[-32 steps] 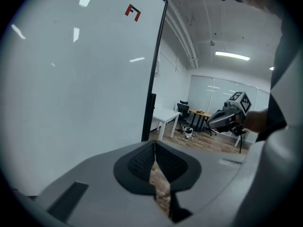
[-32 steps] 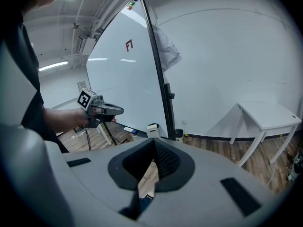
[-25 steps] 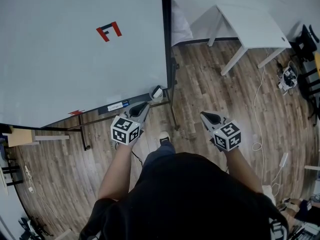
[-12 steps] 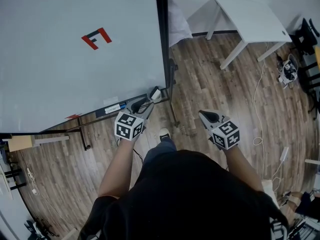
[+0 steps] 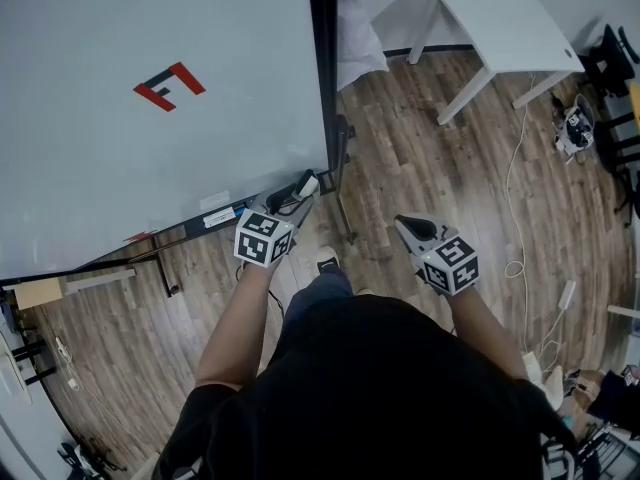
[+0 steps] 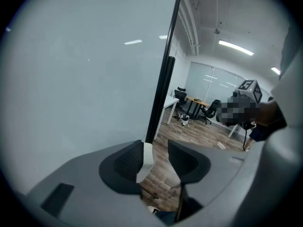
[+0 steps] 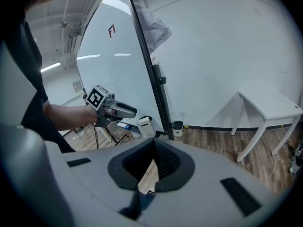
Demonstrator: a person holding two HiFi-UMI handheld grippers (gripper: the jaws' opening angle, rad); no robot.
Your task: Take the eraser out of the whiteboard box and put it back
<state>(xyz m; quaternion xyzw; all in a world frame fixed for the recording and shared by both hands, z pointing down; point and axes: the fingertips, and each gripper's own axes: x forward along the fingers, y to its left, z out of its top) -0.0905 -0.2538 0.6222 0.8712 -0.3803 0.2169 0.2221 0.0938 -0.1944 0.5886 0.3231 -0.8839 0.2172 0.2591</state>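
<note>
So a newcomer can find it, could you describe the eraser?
Find the big whiteboard and follow the tray along its bottom edge to its right end, by the black frame post. The eraser sits there: a small white block, unlike the flat labelled item further left.

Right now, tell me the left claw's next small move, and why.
Probably ease the left claw slightly forward until its jaws straddle the eraser, then close. Its jaws have just been opening and stand apart. The eraser is right at their tips but not gripped, standing by the whiteboard's lower corner.
</note>
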